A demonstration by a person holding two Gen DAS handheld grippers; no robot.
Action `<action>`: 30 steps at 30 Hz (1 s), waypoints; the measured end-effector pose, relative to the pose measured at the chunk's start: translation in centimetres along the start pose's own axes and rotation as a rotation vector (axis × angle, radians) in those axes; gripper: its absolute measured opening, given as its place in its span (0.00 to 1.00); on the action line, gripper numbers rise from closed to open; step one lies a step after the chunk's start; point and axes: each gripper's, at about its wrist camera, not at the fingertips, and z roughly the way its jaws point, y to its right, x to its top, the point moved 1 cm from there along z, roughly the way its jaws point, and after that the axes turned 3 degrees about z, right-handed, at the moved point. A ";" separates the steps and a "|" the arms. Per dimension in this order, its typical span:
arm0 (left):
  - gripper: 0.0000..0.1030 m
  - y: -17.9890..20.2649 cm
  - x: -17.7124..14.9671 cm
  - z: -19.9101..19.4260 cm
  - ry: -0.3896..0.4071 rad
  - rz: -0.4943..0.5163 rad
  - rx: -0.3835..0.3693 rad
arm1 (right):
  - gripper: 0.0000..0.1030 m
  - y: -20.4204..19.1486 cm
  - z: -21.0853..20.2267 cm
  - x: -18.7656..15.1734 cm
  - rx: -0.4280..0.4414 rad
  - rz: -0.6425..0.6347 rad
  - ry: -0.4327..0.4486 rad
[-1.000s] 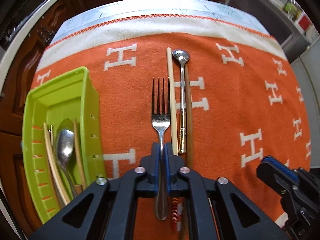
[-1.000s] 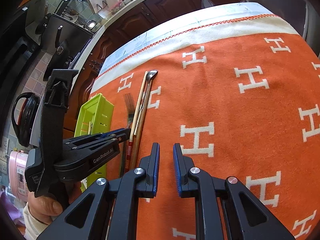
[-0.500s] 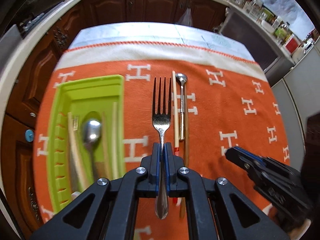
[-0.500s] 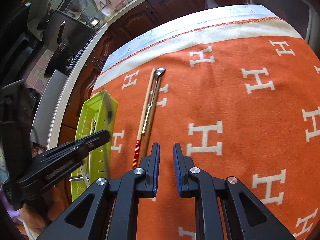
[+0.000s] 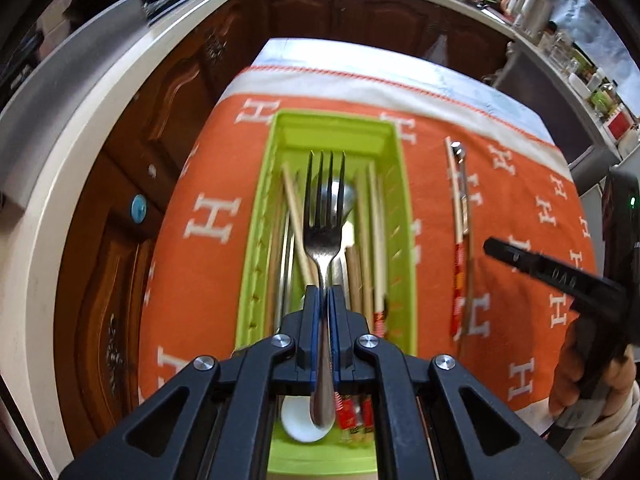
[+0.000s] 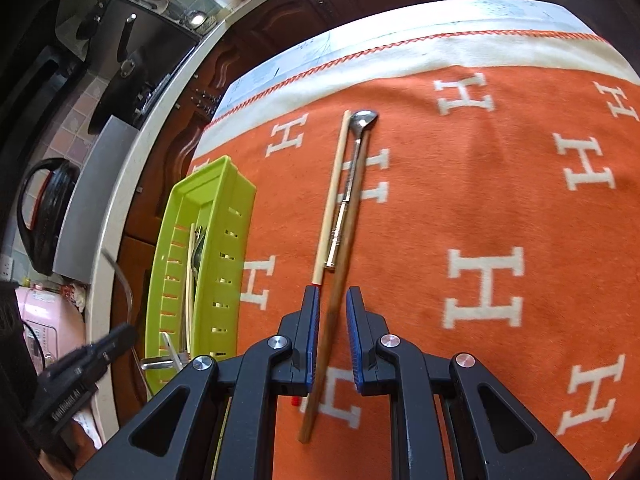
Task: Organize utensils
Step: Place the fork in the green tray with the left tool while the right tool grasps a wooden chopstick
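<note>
A polished steel fork (image 5: pixel 325 216), four tines forward, is pinched at its handle by the closed blue pads of the left gripper (image 5: pixel 325 300) above a slotted lime-green plastic tray (image 5: pixel 404 216) holding a spoon (image 5: pixel 347 194) and pale chopsticks (image 5: pixel 294 216). To the right, the right gripper (image 6: pixel 332 304) stands partly open, gripping nothing, its jaws straddling a dark wooden chopstick (image 6: pixel 340 280) on the orange H-patterned blanket (image 6: pixel 500 184), beside a small metal spoon (image 6: pixel 352 168) and a light chopstick (image 6: pixel 330 196).
</note>
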 end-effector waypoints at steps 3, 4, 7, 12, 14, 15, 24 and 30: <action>0.12 -0.3 -0.7 0.3 0.005 -0.006 0.022 | 0.13 -0.8 0.7 0.2 -0.031 -0.016 -0.005; 0.16 -0.5 -0.8 0.1 0.012 -0.009 0.024 | 0.13 -1.0 0.9 0.1 -0.042 -0.020 -0.007; 0.22 -0.7 -0.9 -0.5 0.046 -0.023 0.019 | 0.13 -1.7 1.4 -0.1 -0.080 -0.039 -0.005; 0.24 -1.4 -1.1 -1.5 0.098 -0.037 0.020 | 0.13 -2.7 2.6 -0.6 -0.156 -0.066 -0.008; 0.28 -1.7 -1.3 -1.8 0.112 -0.052 0.015 | 0.13 -3.2 3.2 -0.8 -0.201 -0.087 -0.006; 0.36 -1.9 -1.3 -1.9 0.119 -0.059 0.013 | 0.13 -3.2 3.3 -0.9 -0.211 -0.094 0.001; 0.54 -2.8 -2.1 -2.0 0.162 -0.086 0.045 | 0.12 -6.6 5.2 -1.7 -0.394 -0.225 0.084; 0.54 -2.7 -2.6 -1.8 0.170 -0.089 0.049 | 0.06 -5.7 4.8 -1.6 -0.354 -0.174 0.094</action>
